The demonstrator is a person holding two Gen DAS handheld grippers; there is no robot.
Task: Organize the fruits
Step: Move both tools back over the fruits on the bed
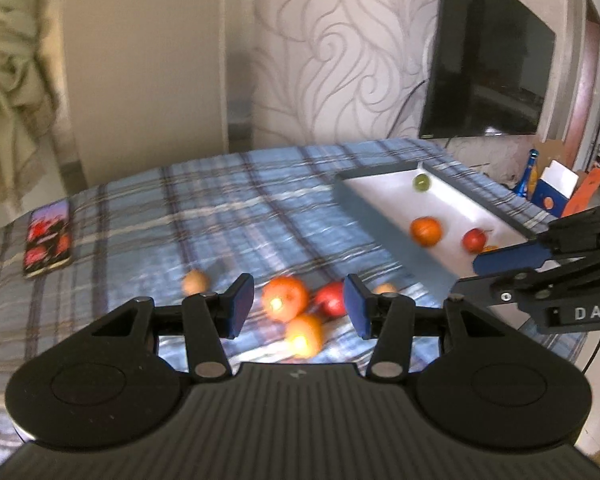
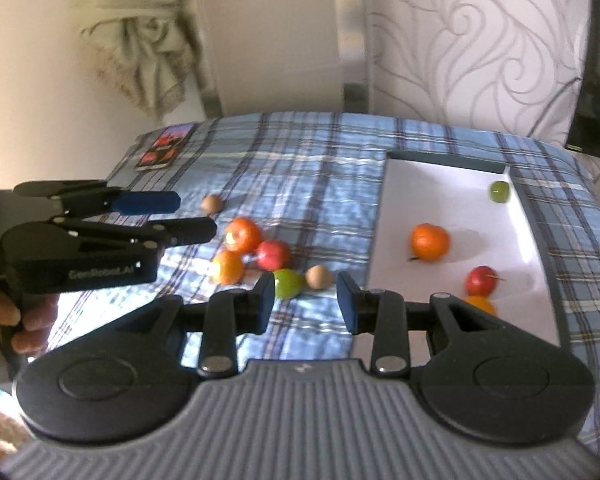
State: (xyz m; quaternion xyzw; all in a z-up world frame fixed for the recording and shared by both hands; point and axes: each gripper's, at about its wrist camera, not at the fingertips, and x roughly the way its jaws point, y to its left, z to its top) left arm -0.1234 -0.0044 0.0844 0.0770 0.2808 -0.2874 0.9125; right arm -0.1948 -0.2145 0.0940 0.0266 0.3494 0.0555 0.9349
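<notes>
Loose fruits lie on the blue plaid cloth: an orange-red one [image 1: 285, 298], an orange one [image 1: 304, 336], a red one [image 1: 332, 300], two small tan ones [image 1: 195, 282] [image 2: 318, 277] and a green one [image 2: 287, 283]. The white tray [image 1: 380, 232] at the right holds a green fruit [image 1: 421, 182], an orange one [image 1: 425, 231], a red one [image 1: 474, 239] and a yellow one [image 2: 480, 304]. My left gripper [image 1: 300, 304] hovers open just short of the loose pile. My right gripper [image 2: 306, 300] is open and empty near the tray's left wall.
A phone [image 1: 48, 238] lies at the cloth's far left corner. A dark television [image 1: 488, 68] hangs on the patterned wall behind the tray. Boxes and a bottle [image 1: 552, 192] stand on the floor past the right edge. A hand [image 2: 4, 308] grips the left tool.
</notes>
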